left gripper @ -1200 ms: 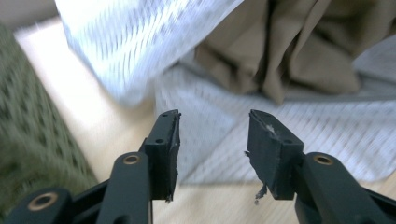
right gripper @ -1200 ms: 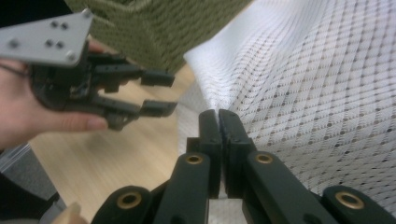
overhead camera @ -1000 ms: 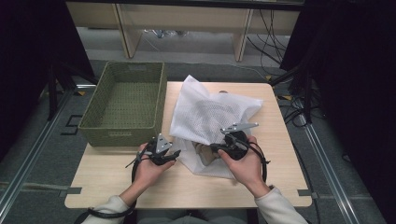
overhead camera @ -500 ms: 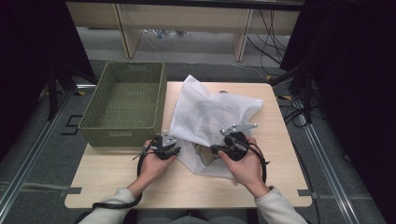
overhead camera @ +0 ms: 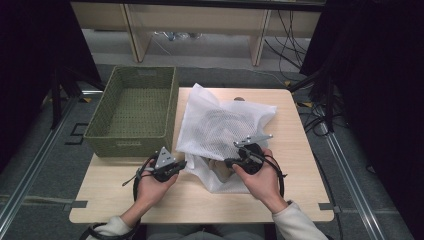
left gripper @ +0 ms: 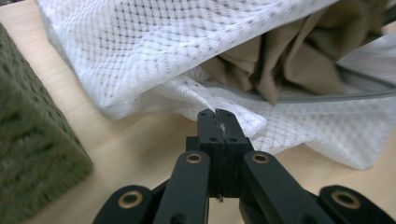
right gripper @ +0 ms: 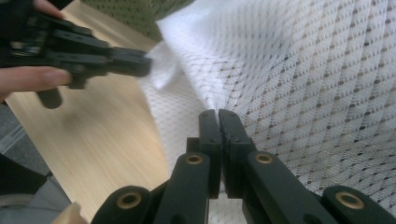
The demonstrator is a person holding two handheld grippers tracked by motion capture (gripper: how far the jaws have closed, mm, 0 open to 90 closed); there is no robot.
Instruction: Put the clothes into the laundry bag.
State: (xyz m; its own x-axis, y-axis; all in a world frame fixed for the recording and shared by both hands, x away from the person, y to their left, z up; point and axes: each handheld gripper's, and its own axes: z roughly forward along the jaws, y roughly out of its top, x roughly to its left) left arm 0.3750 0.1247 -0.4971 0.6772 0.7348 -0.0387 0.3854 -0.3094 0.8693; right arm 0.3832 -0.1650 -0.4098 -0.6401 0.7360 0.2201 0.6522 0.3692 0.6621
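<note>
White mesh forms the laundry bag point(overhead camera: 220, 130), which lies on the pale wooden table point(overhead camera: 300, 195) directly ahead of both claws, its open mouth turned toward the person. Inside that mouth, just beyond the left claw point(left gripper: 218, 122) tips in the left gripper view, sits a bunched tan cloth point(left gripper: 289, 60), with a thin dark edge line running along the bag's rim beside it. The left claw has its jaws pressed together on a fold of the bag's lower lip, a sliver of white fabric showing between the tips. The right claw point(right gripper: 218, 122) is likewise closed, its jaws pinching the mesh where the netting gathers into a crease at the tips; from there the fabric spreads up and to the right across the right gripper view. In that same view the left claw appears farther off to the upper left, its tip meeting the bag's corner. From the high view, the left hand point(overhead camera: 150, 182) and right hand point(overhead camera: 260, 180) hold the claws at the near edge of the bag, the left one just beside its near-left corner. Beyond the left claw, touching the bag's left side, stands a green woven basket point(overhead camera: 131, 145) at the table's far-left corner.
</note>
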